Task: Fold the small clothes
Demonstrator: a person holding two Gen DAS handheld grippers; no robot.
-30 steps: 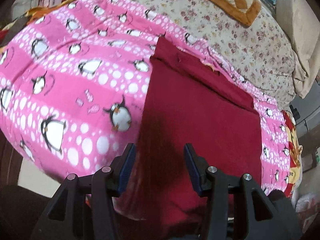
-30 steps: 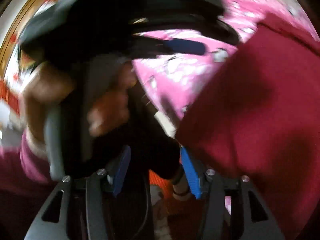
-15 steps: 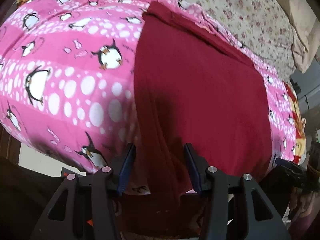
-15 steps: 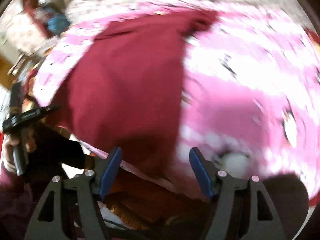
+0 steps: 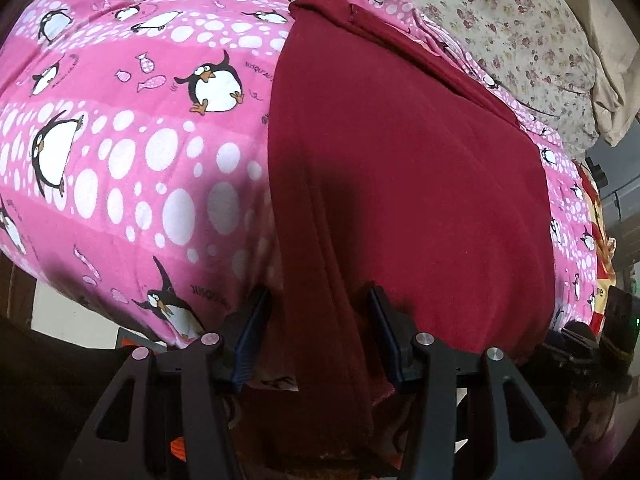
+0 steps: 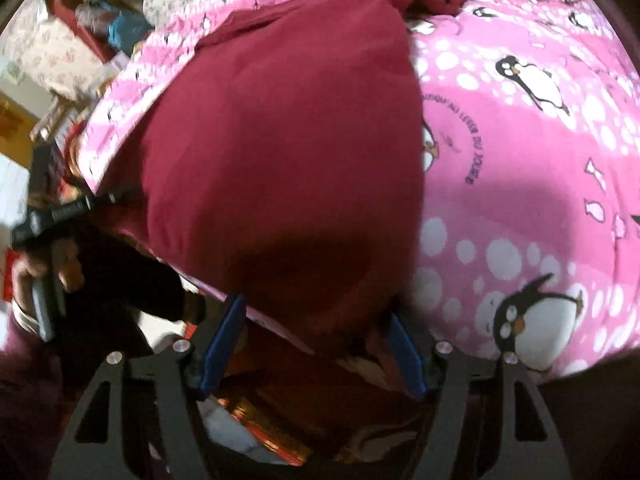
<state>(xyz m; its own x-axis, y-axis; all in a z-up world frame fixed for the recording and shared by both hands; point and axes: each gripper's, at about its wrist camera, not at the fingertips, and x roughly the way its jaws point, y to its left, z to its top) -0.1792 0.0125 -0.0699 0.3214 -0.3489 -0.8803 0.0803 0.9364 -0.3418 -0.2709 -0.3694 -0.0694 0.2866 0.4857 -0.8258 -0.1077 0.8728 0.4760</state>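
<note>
Both grippers straddled the near hem, nothing yet pinched.

Left wrist view: the left gripper [image 5: 320, 340] stood wide around a hem ridge of the maroon garment [image 5: 400, 152] at lower centre; closing might catch the penguin blanket [image 5: 140, 152]. Right wrist view: the right gripper [image 6: 316, 344] gaped wide at the blurred bottom corner, risking a miss.

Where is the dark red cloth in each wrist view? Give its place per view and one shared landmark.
Left wrist: the dark red cloth fills centre and right, its near edge hanging between the left gripper fingers.
Right wrist: it fills the centre-left, near edge reaching the right gripper.
Shared landmark: the pink penguin blanket under it.
</note>
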